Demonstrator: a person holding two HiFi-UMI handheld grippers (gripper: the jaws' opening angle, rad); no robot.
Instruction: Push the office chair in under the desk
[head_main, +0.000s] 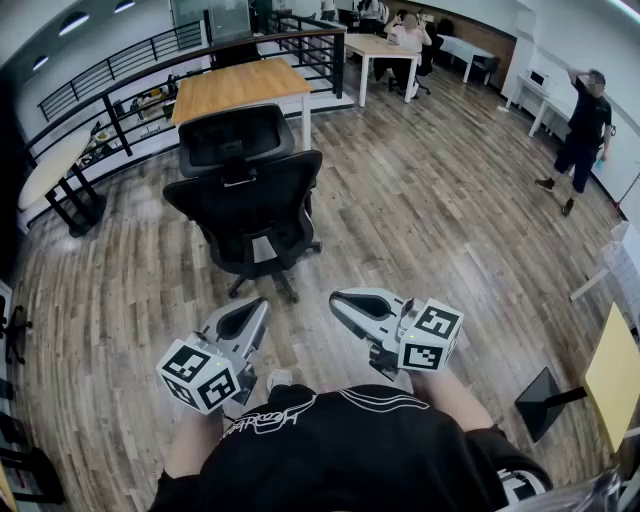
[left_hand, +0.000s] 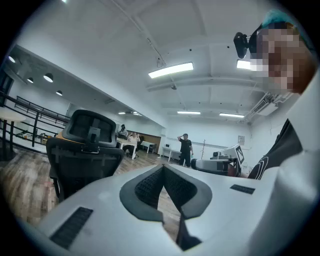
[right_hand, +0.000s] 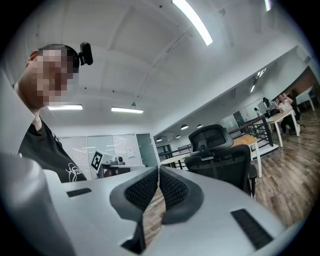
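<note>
A black office chair (head_main: 245, 195) with a mesh back and headrest stands on the wood floor, its back toward me, in front of a wooden-topped desk (head_main: 238, 86). Both grippers hover low in front of me, short of the chair and not touching it. My left gripper (head_main: 258, 303) is shut with nothing in it; in the left gripper view the chair (left_hand: 82, 150) sits at the left beyond the closed jaws. My right gripper (head_main: 336, 298) is shut and empty too; in the right gripper view the chair (right_hand: 220, 152) shows to the right.
A black railing (head_main: 130, 70) runs behind the desk. A round white table (head_main: 50, 170) stands at the left. People sit at a far table (head_main: 385, 48), and a person (head_main: 582, 125) stands at the right. A yellow-topped table (head_main: 612, 375) is near my right.
</note>
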